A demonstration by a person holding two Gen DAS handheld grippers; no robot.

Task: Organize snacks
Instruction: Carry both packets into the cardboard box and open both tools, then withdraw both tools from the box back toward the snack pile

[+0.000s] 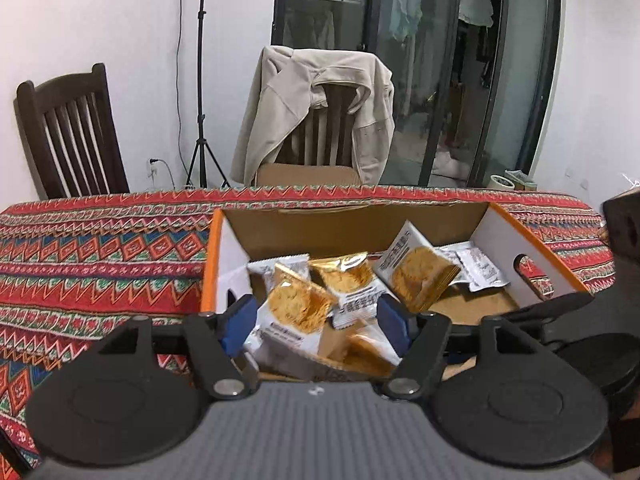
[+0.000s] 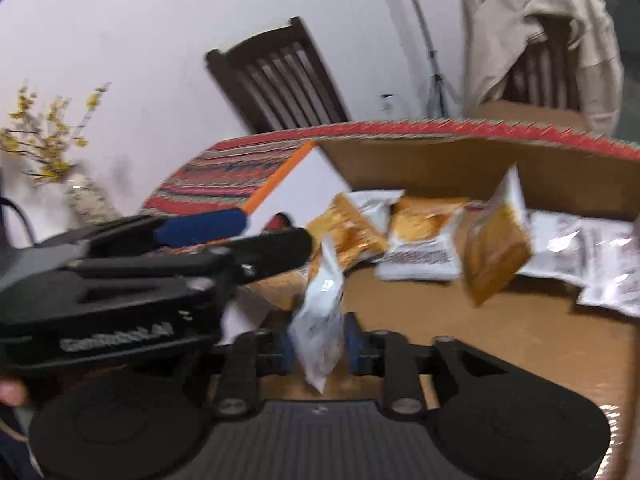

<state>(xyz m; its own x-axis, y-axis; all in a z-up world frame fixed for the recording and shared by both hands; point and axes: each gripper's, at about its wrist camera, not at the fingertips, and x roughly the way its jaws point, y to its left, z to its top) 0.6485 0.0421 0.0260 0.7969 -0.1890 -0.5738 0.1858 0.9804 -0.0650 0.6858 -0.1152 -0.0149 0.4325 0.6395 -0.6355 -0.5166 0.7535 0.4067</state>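
Observation:
An open cardboard box (image 1: 536, 240) with an orange rim sits on the red patterned tablecloth (image 1: 100, 264) and holds several white and gold snack packets (image 1: 420, 276). My left gripper (image 1: 315, 322) hangs over the box's near wall. Its blue pads stand apart, and a gold-fronted packet (image 1: 294, 312) lies tilted between them, not pinched. In the right wrist view my right gripper (image 2: 319, 346) is open over the box (image 2: 440, 164). A white packet (image 2: 320, 320) stands on end between its pads, loose. The left gripper (image 2: 276, 228) reaches in from the left. Another packet (image 2: 496, 248) is tilted and blurred.
Behind the table stand a dark wooden chair (image 1: 68, 128), a second chair draped with a beige jacket (image 1: 316, 112), a black tripod (image 1: 202, 80) and glass doors. A vase of yellow flowers (image 2: 48, 140) stands far left. A hand (image 2: 12, 392) shows at the left edge.

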